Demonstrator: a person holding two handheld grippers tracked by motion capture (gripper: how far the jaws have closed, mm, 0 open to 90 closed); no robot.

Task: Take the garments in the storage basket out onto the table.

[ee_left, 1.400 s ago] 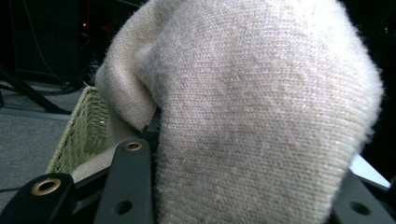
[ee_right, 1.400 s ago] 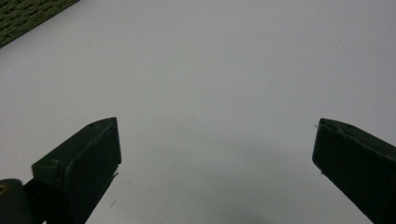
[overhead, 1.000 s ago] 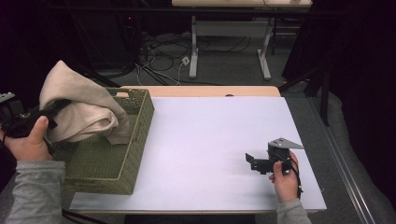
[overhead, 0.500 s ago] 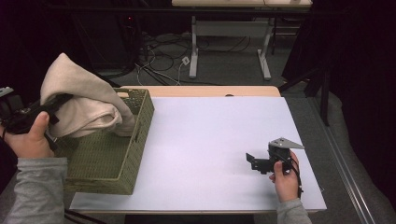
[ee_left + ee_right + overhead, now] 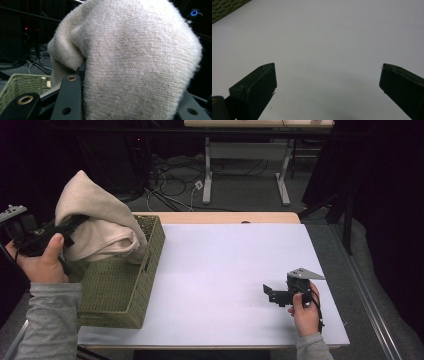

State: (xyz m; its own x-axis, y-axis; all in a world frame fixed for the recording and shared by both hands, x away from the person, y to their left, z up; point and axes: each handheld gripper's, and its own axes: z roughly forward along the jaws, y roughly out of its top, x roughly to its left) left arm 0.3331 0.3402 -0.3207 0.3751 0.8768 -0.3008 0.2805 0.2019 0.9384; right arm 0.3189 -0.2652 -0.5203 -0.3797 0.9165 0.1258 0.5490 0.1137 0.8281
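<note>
Your left gripper (image 5: 75,222) is clamping the beige knit sweater (image 5: 100,222) above the green wicker basket (image 5: 120,290) — its own view is showing the weave. Your right gripper (image 5: 272,292) is resting wide open, holding nothing, on the white table (image 5: 225,270).

Basket (image 5: 120,290) on table (image 5: 225,270) left edge, cloth (image 5: 97,225) above it, perhaps touching its rim.

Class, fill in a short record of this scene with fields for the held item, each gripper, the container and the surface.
held item: beige knitted cloth, lifted over the basket
left gripper: shut on the cloth
right gripper: open, nothing between its jaws, low over the table
container: green woven basket, at the table's left edge
surface: white table
</note>
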